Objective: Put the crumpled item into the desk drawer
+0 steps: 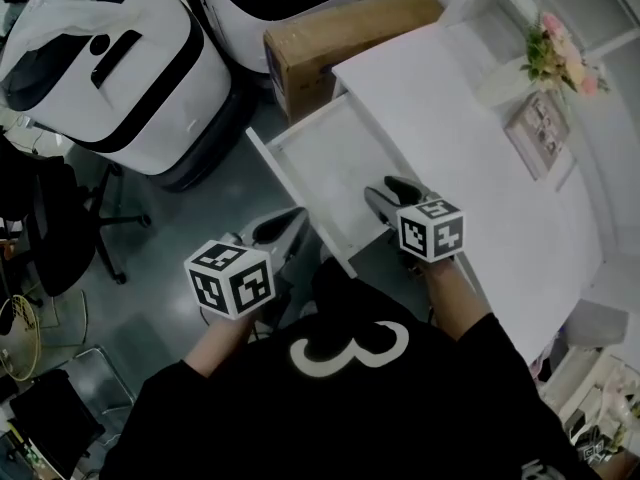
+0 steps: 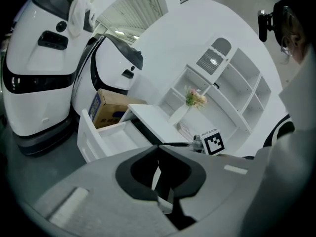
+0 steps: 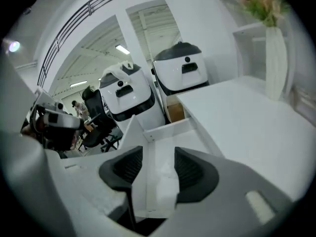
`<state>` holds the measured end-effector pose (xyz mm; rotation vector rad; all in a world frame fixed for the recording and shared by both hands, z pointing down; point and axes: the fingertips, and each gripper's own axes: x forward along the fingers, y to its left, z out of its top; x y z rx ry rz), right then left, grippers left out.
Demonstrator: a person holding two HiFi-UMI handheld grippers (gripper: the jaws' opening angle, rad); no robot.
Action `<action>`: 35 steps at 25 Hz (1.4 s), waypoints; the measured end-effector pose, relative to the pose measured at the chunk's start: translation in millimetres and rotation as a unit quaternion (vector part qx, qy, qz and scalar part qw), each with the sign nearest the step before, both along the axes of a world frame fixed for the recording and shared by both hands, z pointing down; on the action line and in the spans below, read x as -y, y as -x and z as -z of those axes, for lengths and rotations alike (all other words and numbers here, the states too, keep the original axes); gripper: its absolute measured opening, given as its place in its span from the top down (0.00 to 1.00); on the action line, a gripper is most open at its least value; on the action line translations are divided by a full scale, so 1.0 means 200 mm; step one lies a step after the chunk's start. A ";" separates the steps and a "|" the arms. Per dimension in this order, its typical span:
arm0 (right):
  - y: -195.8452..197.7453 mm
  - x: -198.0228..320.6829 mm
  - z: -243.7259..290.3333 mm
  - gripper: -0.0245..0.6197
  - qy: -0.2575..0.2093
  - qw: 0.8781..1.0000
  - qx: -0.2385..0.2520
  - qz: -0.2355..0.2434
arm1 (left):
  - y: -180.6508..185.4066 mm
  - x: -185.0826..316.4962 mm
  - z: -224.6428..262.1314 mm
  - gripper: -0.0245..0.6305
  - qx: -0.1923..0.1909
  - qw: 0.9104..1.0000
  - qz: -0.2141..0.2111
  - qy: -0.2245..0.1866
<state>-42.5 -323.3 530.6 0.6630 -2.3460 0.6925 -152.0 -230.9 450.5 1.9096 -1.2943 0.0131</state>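
The white desk drawer (image 1: 325, 163) stands pulled out from the desk (image 1: 470, 158). In the right gripper view a small crumpled white item (image 3: 165, 181) lies on the drawer (image 3: 168, 127) floor, in the gap below my right gripper (image 3: 158, 167). The pads stand wide apart and do not touch it. From the head view the right gripper (image 1: 388, 194) hangs over the drawer's near end and hides the item. My left gripper (image 1: 285, 223) hovers over the floor just left of the drawer front. Its jaws (image 2: 158, 169) are together with nothing in them.
A cardboard box (image 1: 340, 43) sits behind the drawer. Two large white machines (image 1: 110, 68) stand on the grey floor at left, beside a black office chair (image 1: 60, 228). On the desk's far side are a vase of flowers (image 1: 555, 53) and a picture frame (image 1: 540, 128).
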 end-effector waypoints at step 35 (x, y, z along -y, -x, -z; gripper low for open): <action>-0.27 -0.80 1.07 0.96 -0.130 0.964 0.230 0.038 | -0.42 -0.48 0.71 0.95 0.072 0.984 -0.084 -0.143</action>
